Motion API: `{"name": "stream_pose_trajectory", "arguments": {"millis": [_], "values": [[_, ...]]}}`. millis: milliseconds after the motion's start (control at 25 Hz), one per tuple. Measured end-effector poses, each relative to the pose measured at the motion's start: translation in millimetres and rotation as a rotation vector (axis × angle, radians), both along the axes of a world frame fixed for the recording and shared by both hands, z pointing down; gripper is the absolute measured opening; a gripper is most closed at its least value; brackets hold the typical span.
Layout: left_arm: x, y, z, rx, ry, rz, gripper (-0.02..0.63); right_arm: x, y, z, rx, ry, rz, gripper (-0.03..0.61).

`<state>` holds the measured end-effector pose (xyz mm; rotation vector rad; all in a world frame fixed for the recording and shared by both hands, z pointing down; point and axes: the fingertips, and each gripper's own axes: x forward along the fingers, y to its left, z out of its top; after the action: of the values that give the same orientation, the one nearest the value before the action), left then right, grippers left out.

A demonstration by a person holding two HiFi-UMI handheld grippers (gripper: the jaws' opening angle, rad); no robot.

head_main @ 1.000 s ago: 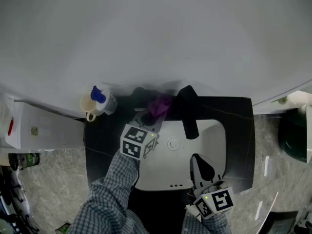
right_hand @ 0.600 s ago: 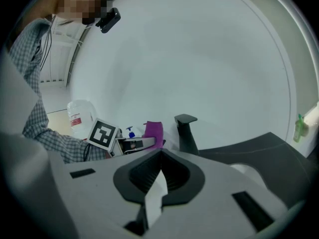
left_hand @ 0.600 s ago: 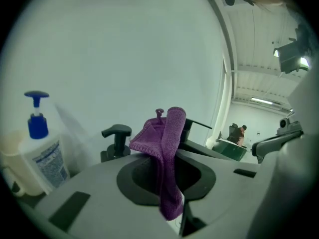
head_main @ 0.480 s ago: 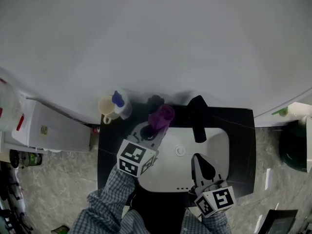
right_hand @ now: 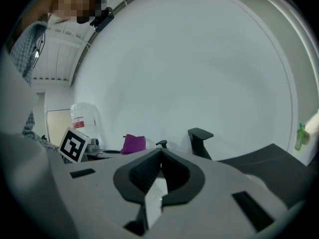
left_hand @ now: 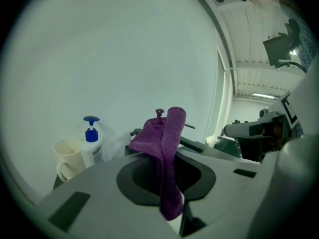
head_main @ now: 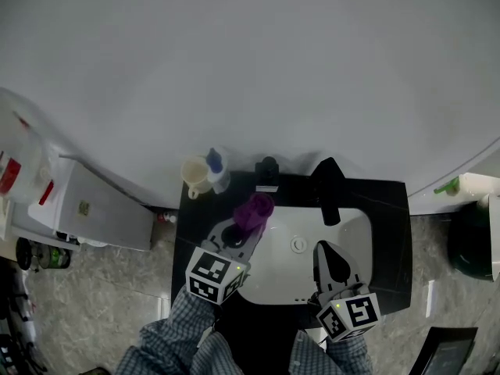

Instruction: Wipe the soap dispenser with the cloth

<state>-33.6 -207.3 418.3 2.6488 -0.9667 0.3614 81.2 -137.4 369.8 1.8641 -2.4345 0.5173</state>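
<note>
My left gripper (head_main: 237,237) is shut on a purple cloth (head_main: 254,209), held above the left rim of the white sink (head_main: 348,229). The cloth (left_hand: 149,138) drapes over the jaws of this gripper (left_hand: 167,156). A white soap bottle with a blue pump (head_main: 217,169) (left_hand: 91,146) stands at the counter's back left corner. A small black pump dispenser (head_main: 267,173) (right_hand: 161,144) sits at the back edge, just beyond the cloth and apart from it. My right gripper (head_main: 331,266) (right_hand: 160,153) is shut with nothing in it, over the basin's front right.
A cream mug (head_main: 194,176) stands against the blue-pump bottle. A black faucet (head_main: 326,187) rises behind the sink on the black counter (head_main: 391,209). A white box (head_main: 101,205) and a clear jug (head_main: 16,151) are at the left, a dark bin (head_main: 469,237) at the right.
My left gripper has drawn back toward me with the cloth, uncovering the small black dispenser. The head view has shifted. The right gripper has stayed over the basin.
</note>
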Motion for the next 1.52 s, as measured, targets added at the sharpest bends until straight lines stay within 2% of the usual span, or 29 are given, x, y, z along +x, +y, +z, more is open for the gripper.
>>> {"name": "stream_pose_trajectory", "arguments": {"millis": [600, 840, 1080, 1520], "values": [[-41.4, 39.5, -6.2, 0.041, 0.002, -0.11, 0.057, -12.4, 27.3, -11.9, 0.018, 0.031, 0.001, 0.018], [-59.7, 71.2, -15.3, 0.066, -0.001, -0.176, 0.057, -21.1, 55.4, -23.3, 0.045, 0.014, -0.042, 0.018], [-62.6, 126.2, -27.9, 0.1, 0.003, -0.202, 0.057, -16.2, 109.9, -23.2, 0.058, -0.002, -0.052, 0.018], [-55.0, 271.0, -38.6, 0.132, 0.031, -0.228, 0.057, -9.4, 253.2, -17.7, 0.079, -0.013, -0.08, 0.018]]}}
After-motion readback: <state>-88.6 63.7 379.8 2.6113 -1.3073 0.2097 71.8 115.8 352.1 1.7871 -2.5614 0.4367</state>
